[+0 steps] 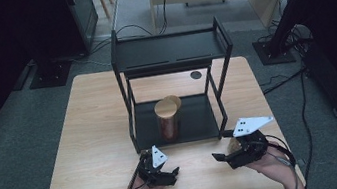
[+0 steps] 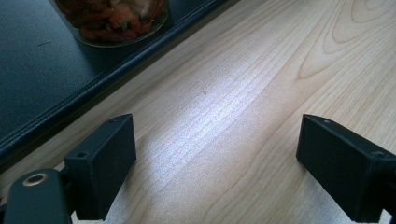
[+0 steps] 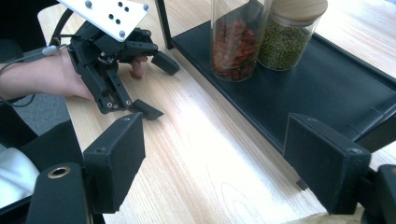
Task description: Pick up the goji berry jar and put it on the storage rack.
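Two glass jars stand on the lower shelf [image 1: 195, 120] of a black two-tier rack [image 1: 170, 49] in the middle of the table [image 1: 92, 136], and both tools rest on the wood just in front of it. The nearer jar [image 1: 167, 120], upright with a wooden lid, holds reddish dried pieces; the second jar [image 3: 287, 37], filled with green beans, stands touching or just beside it, slightly farther back.

The relation that matters: the red jar lies ahead of both tools and between them — forward and to the right of the left tool [image 1: 164, 172], forward and to the left of the right tool [image 1: 226, 156]. Its long axis is vertical, so a level approach from the front, with the jaws either side of the glass, looks the fitting one.

The left tool seems the nearer (in the left gripper view the jar's base sits just past the shelf's front lip, at the top edge). Its jaws stand wide apart over bare wood, holding nothing. The right tool's jaws also stand apart and empty, pointed across the table toward the jars and the other hand [image 3: 51, 77].

The rack's front left post [image 3: 163, 23] stands clear of the jar — little should obstruct a straight reach.
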Motion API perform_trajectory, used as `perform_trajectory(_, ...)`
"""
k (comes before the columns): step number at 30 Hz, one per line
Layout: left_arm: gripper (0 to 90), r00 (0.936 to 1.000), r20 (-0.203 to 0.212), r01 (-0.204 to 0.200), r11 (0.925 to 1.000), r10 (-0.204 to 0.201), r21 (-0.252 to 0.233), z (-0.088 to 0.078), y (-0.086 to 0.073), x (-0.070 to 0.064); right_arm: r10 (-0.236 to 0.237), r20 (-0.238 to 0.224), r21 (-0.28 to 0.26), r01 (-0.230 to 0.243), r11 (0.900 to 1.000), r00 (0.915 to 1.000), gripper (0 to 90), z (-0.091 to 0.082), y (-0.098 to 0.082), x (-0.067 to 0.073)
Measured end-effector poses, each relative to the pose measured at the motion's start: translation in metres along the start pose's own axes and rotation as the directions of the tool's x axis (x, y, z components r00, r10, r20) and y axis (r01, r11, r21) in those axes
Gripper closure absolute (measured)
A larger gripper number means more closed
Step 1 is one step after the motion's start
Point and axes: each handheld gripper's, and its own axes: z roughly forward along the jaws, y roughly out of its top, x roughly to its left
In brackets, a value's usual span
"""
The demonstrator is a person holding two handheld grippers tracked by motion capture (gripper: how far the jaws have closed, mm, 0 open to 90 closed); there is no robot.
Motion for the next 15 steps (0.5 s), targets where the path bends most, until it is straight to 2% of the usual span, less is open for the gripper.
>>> perform_trajectory(15, 12.2, 1.0000, -0.002, -0.001, 1.0000, 0.001, -0.001, 0.0000, 0.0000, -0.0004, -0.009, -0.002, 0.005, 0.009, 1.000, 1.0000, 20.6, -0.0069, -0.0029, -0.0017)
